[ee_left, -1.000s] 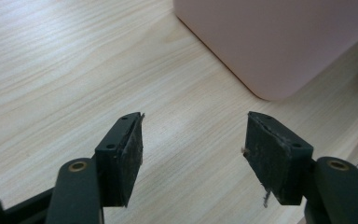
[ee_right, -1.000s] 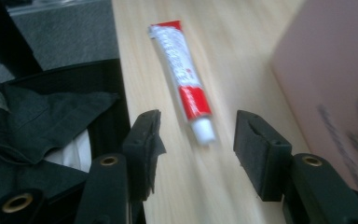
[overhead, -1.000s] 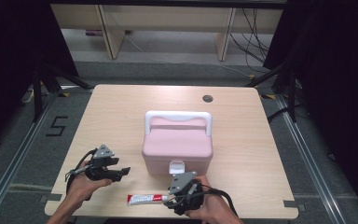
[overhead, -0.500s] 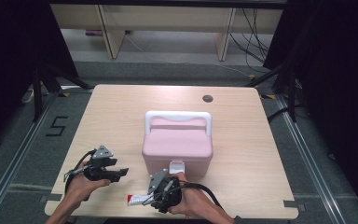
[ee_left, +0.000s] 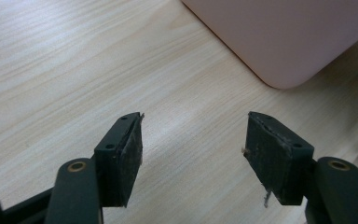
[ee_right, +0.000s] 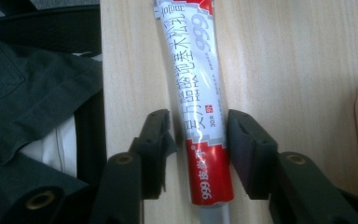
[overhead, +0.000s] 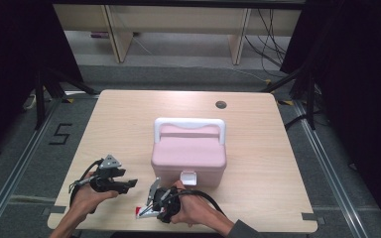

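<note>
A red and white ointment tube (ee_right: 196, 70) lies on the wooden table near its front edge (overhead: 141, 212). My right gripper (ee_right: 198, 149) straddles the tube's red end. Its jaws have just been closing around the tube, a thin gap still shows at one pad, and I count it open. In the high view that gripper (overhead: 151, 206) is low over the tube, just in front of the pink box. My left gripper (ee_left: 193, 149) stands open and empty over bare wood, left of the pink lidded box (overhead: 188, 153) with a white handle.
A corner of the pink box (ee_left: 284, 37) lies ahead of the left gripper. The table's front edge (ee_right: 101, 70) runs beside the tube, with the person's dark clothing past it. A small round grommet (overhead: 221, 104) sits at the far side.
The right gripper has moved left and down from in front of the box latch onto the tube, and its jaws have narrowed around it. The left gripper has stayed put.
</note>
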`<state>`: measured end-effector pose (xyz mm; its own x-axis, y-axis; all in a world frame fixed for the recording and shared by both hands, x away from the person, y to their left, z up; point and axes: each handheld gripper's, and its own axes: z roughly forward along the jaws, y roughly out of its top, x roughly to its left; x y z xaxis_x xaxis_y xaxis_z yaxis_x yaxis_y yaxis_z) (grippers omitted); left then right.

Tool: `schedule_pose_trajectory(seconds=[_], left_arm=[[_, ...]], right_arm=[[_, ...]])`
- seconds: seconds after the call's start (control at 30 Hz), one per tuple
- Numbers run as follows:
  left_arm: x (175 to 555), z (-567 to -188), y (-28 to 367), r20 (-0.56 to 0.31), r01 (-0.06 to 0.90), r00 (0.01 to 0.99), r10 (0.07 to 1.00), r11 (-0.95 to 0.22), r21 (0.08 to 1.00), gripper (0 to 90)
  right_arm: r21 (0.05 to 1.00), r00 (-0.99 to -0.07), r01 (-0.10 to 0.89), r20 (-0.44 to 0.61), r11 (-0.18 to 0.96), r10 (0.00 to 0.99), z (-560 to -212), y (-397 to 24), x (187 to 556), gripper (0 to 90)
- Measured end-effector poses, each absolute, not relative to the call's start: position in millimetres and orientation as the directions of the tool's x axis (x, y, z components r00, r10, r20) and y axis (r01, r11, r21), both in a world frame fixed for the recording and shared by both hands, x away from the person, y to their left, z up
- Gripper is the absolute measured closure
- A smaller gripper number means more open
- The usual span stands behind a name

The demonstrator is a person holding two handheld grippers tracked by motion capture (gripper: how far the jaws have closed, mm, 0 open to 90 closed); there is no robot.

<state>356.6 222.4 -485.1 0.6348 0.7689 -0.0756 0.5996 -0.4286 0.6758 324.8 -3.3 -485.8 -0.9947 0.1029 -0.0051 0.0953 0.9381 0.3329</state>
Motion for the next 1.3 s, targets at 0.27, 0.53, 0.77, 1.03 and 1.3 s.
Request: schedule_pose_trajectory(seconds=[0.27, 0.53, 0.77, 1.03, 1.3], left_arm=[[357, -485, 223, -0.083, 0.603, 0.634, 0.769, -0.425, 0.675, 36.2], [357, -484, 225, -0.076, 0.599, 0.635, 0.768, -0.429, 0.677, 36.8], [357, -484, 225, -0.081, 0.602, 0.631, 0.771, -0.422, 0.677, 37.0], [358, -485, 225, -0.085, 0.602, 0.628, 0.774, -0.414, 0.683, 37.0], [358, -484, 224, -0.082, 0.603, 0.63, 0.772, -0.421, 0.677, 36.9]], right_arm=[[0.295, -0.998, 0.032, -0.046, 0.955, 0.048, -484, 4, 327, 69.0], [0.287, -0.998, 0.026, -0.046, 0.957, 0.041, -478, -2, 320, 69.7], [0.313, -0.993, 0.094, -0.045, 0.945, 0.113, -461, -32, 308, 69.8], [0.369, -0.973, 0.202, -0.028, 0.907, 0.227, -450, -89, 302, 69.9], [0.413, -0.945, 0.289, -0.021, 0.864, 0.327, -448, -158, 303, 69.9]])
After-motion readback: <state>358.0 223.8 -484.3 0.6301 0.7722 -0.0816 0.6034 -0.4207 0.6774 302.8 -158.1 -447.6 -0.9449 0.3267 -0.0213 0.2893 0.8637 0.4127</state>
